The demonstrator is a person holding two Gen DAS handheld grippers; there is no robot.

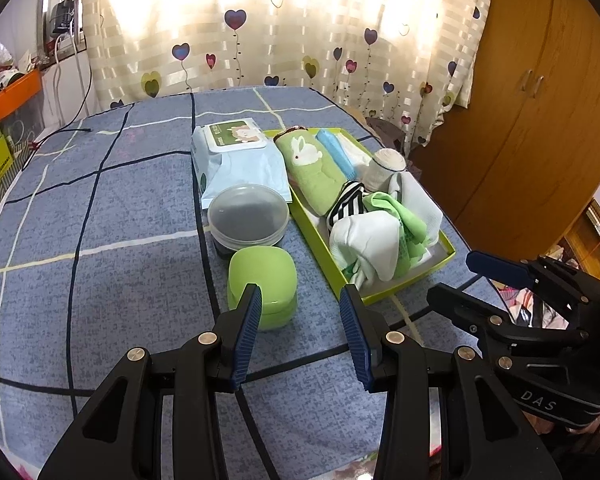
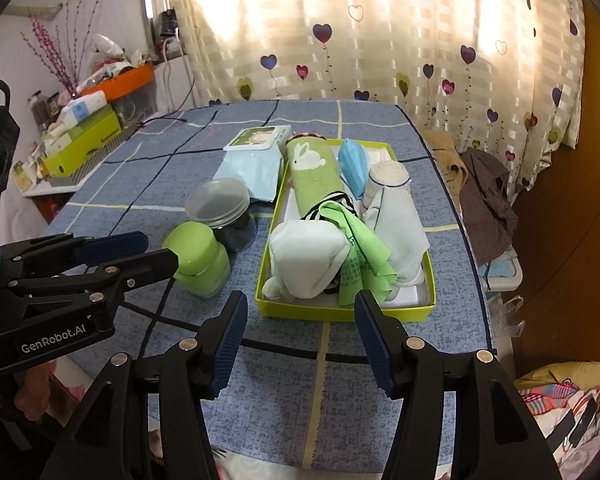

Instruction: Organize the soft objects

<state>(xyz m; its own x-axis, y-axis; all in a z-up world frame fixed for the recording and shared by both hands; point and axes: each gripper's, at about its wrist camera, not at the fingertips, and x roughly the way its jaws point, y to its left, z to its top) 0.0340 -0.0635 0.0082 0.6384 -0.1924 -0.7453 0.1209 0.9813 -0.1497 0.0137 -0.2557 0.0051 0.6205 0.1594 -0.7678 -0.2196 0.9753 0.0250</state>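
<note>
A lime green tray (image 2: 340,314) (image 1: 408,286) on the blue checked tablecloth holds soft things: a rolled green rabbit towel (image 2: 314,172) (image 1: 310,164), a blue face mask (image 2: 354,168), a white sock roll (image 2: 388,178), a striped cloth, white socks (image 2: 308,254) (image 1: 366,240) and a light green cloth (image 2: 360,256). My left gripper (image 1: 302,334) is open and empty, just in front of a green lidded box (image 1: 262,276). My right gripper (image 2: 300,338) is open and empty, close to the tray's near rim.
A wet-wipes pack (image 1: 240,160) (image 2: 256,160) and a clear-lidded dark jar (image 1: 248,216) (image 2: 222,208) sit left of the tray. Boxes and clutter (image 2: 84,136) stand at the table's left. A wooden wardrobe (image 1: 540,100) and clothes (image 2: 488,192) are on the right.
</note>
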